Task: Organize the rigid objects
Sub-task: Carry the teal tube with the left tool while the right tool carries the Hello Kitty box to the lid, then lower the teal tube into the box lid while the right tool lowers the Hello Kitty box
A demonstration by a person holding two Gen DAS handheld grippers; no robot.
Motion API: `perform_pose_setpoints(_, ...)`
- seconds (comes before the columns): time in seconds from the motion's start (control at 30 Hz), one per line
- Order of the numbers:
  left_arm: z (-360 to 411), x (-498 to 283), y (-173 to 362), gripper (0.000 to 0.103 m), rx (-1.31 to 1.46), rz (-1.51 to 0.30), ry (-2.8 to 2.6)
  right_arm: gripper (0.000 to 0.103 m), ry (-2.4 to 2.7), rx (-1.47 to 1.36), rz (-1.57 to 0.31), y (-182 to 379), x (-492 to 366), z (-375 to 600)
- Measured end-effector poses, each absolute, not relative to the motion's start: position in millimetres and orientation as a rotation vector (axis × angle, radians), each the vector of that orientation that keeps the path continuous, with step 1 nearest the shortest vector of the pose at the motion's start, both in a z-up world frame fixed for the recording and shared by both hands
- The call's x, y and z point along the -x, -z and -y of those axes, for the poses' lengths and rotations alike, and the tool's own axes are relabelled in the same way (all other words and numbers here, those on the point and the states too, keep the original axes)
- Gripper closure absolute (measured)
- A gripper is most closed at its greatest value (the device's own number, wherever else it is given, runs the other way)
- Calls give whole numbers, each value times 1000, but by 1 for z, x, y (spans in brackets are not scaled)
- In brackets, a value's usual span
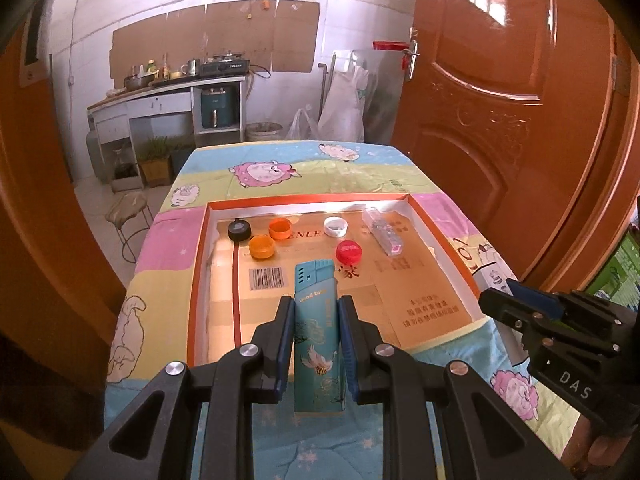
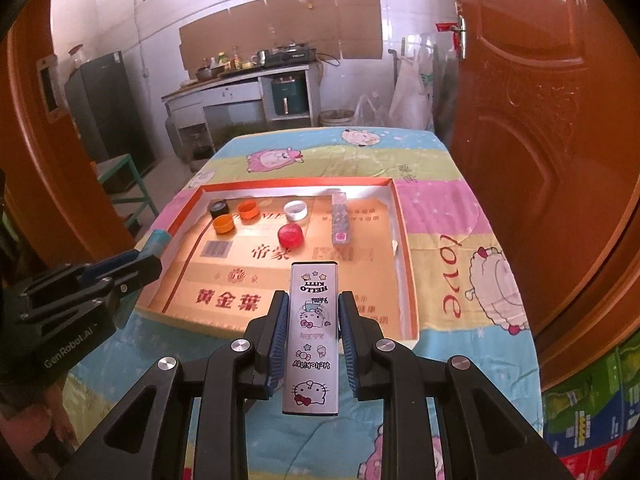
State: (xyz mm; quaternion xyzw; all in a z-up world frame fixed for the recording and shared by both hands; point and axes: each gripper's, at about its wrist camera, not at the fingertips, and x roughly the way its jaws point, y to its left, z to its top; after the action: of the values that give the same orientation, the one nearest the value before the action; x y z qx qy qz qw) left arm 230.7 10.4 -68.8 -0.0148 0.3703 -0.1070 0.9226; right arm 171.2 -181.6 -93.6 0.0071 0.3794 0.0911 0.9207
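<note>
My left gripper [image 1: 316, 308] is shut on a teal lighter [image 1: 318, 332], held over the near edge of a shallow orange-rimmed box [image 1: 200, 264]. My right gripper [image 2: 313, 304] is shut on a white Hello Kitty lighter [image 2: 313, 336], held over the same box [image 2: 404, 240]. In the box lie a black cap [image 1: 240, 230], two orange caps [image 1: 262, 247], a white cap [image 1: 335, 227], a red cap [image 1: 349, 251] and a clear lighter [image 1: 382, 232]. The right gripper shows at the right of the left wrist view [image 1: 496, 304]. The left gripper shows at the left of the right wrist view [image 2: 148, 266].
The box sits on a table covered with a cartoon-sheep cloth [image 1: 320, 168]. An orange door [image 1: 500, 100] stands close on the right. A stool [image 1: 128, 212] stands left of the table. A kitchen counter [image 1: 168, 92] is at the back.
</note>
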Motion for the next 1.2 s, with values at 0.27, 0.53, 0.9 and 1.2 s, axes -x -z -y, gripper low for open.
perform_pose_setpoints(0.27, -8, -257, 76, 80, 38, -787, 220, 77, -183, -34, -795, 98, -201, 190)
perform_pose_setpoints(0.53, -2, -282, 84, 80, 38, -807, 226, 77, -172, -51, -803, 104, -227, 198)
perform_pose_setpoints(0.9, 4, -311, 99, 80, 43, -840, 236, 77, -166, -59, -822, 117, -256, 201)
perform_pose_setpoints(1.2, 9, -329, 113, 80, 35, -871, 230, 77, -167, -65, -851, 134, -275, 202)
